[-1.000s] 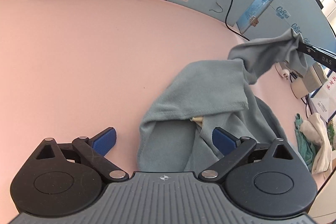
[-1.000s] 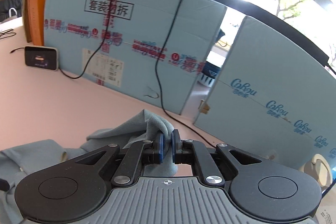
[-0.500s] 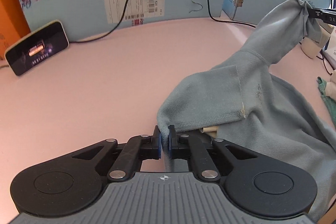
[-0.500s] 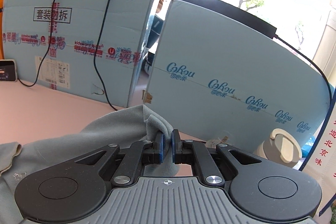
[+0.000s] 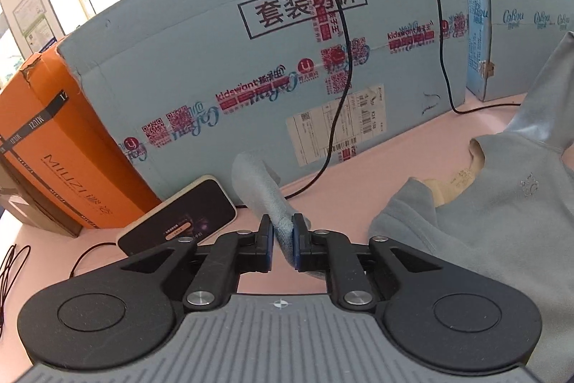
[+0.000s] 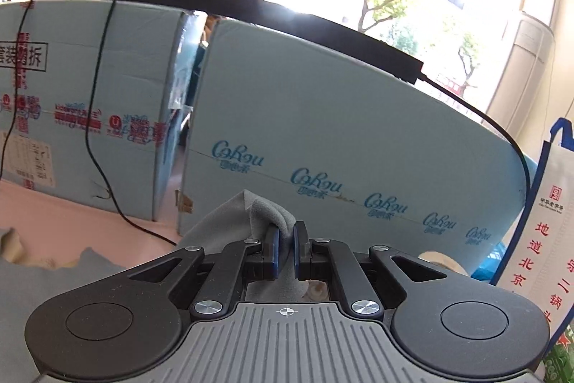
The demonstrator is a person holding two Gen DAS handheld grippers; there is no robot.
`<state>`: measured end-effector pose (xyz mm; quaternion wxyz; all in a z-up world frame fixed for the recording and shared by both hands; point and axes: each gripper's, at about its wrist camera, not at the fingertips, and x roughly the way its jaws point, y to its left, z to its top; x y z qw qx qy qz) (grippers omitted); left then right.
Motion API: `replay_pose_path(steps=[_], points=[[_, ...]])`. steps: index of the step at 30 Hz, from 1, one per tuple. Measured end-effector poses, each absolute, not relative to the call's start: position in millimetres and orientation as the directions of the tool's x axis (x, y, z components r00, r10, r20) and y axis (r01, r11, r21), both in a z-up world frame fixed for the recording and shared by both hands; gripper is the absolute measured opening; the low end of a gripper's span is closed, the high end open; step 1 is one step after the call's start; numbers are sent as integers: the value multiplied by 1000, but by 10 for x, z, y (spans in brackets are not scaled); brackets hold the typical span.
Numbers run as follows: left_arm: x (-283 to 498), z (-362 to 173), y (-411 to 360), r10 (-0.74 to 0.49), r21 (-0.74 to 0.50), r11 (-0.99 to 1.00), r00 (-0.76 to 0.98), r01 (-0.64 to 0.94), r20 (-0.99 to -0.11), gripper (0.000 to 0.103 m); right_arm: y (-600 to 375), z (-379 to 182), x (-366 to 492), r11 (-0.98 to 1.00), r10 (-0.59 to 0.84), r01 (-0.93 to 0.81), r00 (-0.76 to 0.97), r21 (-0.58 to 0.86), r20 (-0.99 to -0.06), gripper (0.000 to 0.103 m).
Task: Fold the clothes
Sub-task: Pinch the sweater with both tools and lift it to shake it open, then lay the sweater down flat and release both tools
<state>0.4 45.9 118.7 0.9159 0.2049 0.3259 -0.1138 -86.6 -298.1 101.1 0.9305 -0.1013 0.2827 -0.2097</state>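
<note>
Sweatshirt, grey-blue, sprawls on the pink table at about 3 o'clock, one bunched end pinched in the left gripper whose jaws are easing open, another clamped tight by the right gripper, blue cartons behind at 12.

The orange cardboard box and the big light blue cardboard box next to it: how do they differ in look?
The orange cardboard box is plain with a black strap band; the big light blue cardboard box carries red printed tape, framed black characters and a white shipping label. The orange box looks smaller and lower; the blue one rises taller and wider. Both stand on the pink table.
</note>
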Motion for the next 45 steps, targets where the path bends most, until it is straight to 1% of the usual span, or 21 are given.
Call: replay_pose_path(steps=[1, 2, 3, 5, 7, 8, 9, 10, 11, 13, 15, 20, 22, 24, 28, 32, 37, 40, 42, 44, 45], points=[[-11, 1136, 427, -73, 306, 885, 754, 350, -653, 20, -3012, 978, -869, 890, -453, 343, 739, -301, -499, 8], [-26, 1084, 395, -71, 309, 881, 746, 359, -662, 33, -3043, 945, -872, 888, -458, 352, 724, -294, -516, 8], [-45, 1030, 367, -77, 304, 878, 736, 369, -672, 49, -3063, 919, -877, 888, -460, 357, 715, -290, -527, 11], [-103, 963, 329, -74, 310, 871, 725, 382, -685, 63, -3070, 888, -894, 887, -462, 358, 702, -293, -541, 13], [-167, 912, 299, -72, 316, 864, 716, 393, -694, 70, -3055, 879, -909, 881, -472, 357, 691, -308, -548, 24], [-199, 894, 290, -72, 316, 861, 712, 398, -699, 77, -3040, 887, -926, 882, -471, 355, 692, -310, -547, 35], [-236, 887, 295, -78, 310, 862, 708, 402, -702, 83, -3025, 897, -945, 883, -469, 353, 693, -310, -547, 49], [-272, 882, 302, -83, 303, 862, 703, 407, -706, 84, -2997, 910, -970, 883, -469, 351, 699, -312, -540, 56], [-309, 885, 318, -92, 290, 865, 697, 410, -711, 85, -2969, 924, -995, 883, -468, 348, 705, -315, -533, 66], [-400, 895, 359, -131, 233, 878, 678, 418, -723, 87, -2907, 951, -1034, 888, -456, 330, 717, -319, -528, 71], [-491, 895, 404, -184, 153, 892, 650, 426, -737, 92, -2839, 971, -1068, 898, -434, 306, 724, -316, -536, 72], [-712, 771, 430, -285, -23, 904, 561, 428, -777, 94, -2631, 899, -1155, 940, -335, 216, 725, -263, -602, 77], [-799, 701, 409, -305, -61, 902, 532, 428, -790, 94, -2518, 858, -1204, 954, -293, 176, 721, -244, -628, 77], [-890, 627, 390, -324, -99, 901, 505, 422, -800, 94, -2356, 802, -1273, 970, -229, 108, 702, -218, -674, 82], [-1045, 527, 406, -412, -236, 888, 454, 395, -790, 94, -2006, 697, -1508, 982, -107, -44, 667, -183, -737, 82], [-1165, 429, 382, -516, -369, 843, 392, 392, -762, 94, -1766, 681, -1792, 983, -28, -126, 628, -137, -778, 82], [-1211, 348, 246, -544, -385, 814, 339, 434, -768, 93, -1653, 598, -2049, 989, 21, -132, 567, -65, -824, 82], [-1206, 314, 218, -549, -389, 807, 321, 445, -772, 91, -1542, 519, -2131, 992, 10, -111, 547, -61, -837, 82], [-1197, 280, 204, -550, -392, 805, 310, 445, -776, 81, -1452, 463, -2186, 991, 4, -113, 546, -69, -838, 80], [-1184, 248, 201, -555, -400, 802, 306, 443, -774, 77, -1383, 402, -2204, 989, -24, -109, 546, -99, -838, 79], [-1184, 245, 202, -559, -402, 801, 311, 444, -769, 75, -1353, 374, -2209, 987, -39, -108, 545, -116, -838, 75]])
